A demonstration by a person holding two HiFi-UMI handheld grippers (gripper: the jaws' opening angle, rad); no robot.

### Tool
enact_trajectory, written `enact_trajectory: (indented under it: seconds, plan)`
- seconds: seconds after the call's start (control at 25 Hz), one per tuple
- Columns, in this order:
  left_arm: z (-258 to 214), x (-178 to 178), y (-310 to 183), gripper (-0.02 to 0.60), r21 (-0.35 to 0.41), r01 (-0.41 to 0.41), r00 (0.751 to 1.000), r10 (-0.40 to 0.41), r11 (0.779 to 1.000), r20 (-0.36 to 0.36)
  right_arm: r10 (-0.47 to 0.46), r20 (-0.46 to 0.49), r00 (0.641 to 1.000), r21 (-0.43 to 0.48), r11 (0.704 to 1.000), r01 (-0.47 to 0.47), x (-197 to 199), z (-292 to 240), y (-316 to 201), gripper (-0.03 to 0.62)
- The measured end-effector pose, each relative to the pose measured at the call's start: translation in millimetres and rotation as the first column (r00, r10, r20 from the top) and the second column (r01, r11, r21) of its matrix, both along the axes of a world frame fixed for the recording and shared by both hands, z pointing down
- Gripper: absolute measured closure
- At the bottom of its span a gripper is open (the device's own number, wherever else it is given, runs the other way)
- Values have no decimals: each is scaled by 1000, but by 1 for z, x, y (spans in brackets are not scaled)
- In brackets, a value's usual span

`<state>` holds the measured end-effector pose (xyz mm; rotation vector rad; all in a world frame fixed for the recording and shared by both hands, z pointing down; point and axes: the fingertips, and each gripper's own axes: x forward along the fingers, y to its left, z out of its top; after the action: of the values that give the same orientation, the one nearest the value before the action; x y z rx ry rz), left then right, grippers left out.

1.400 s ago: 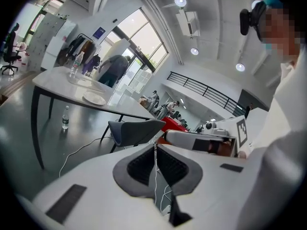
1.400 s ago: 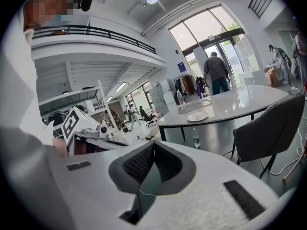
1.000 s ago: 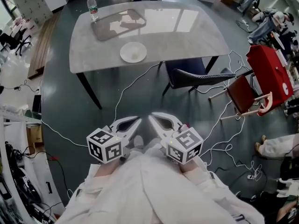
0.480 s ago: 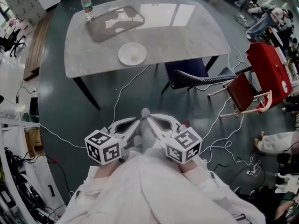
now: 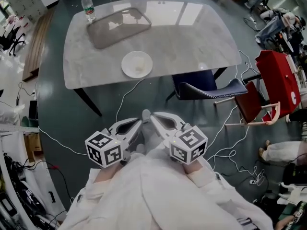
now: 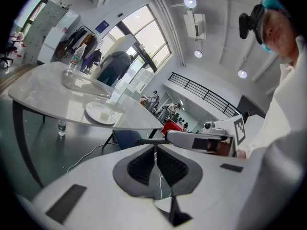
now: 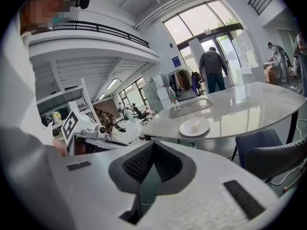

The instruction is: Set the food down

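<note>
Food point(image 5: 139, 67) on plate point(image 5: 127, 61); left gripper point(image 6: 155, 147), right gripper point(image 7: 152, 143) closed; gripper views reveal floor bottle point(image 6: 61, 127).

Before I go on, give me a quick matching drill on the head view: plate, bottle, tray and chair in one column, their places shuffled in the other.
Things:
1. white plate
2. water bottle
3. tray
4. blue chair

Places:
A. standing at the far left corner of the table
B. on the floor at the table's near right side
C. on the table top close to its near edge, apart from the tray
D. lying on the far left part of the table top, next to the bottle

Pairs: 1-C, 2-A, 3-D, 4-B
</note>
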<state>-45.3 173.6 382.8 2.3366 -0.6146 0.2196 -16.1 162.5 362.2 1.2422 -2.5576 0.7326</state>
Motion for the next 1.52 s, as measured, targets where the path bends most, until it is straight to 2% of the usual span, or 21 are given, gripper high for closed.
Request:
enact_trajectory:
  seconds: [0.32, 0.84, 1.24, 1.52]
  plan:
    - [-2, 17, -69, 557, 3, 7, 999, -7, 1000, 38, -59, -5, 998, -8, 998, 59, 7, -10, -76, 592]
    - [3, 34, -176, 557, -29, 82, 994, -80, 996, 69, -150, 10, 989, -43, 988, 150, 22, -4, -185, 592]
    - [10, 53, -220, 557, -57, 139, 989, -135, 989, 68, -201, 15, 979, -53, 978, 202, 40, 4, -230, 592]
    - [12, 59, -221, 557, -84, 145, 987, -137, 986, 87, -233, 42, 972, -71, 969, 236, 39, 9, -239, 592]
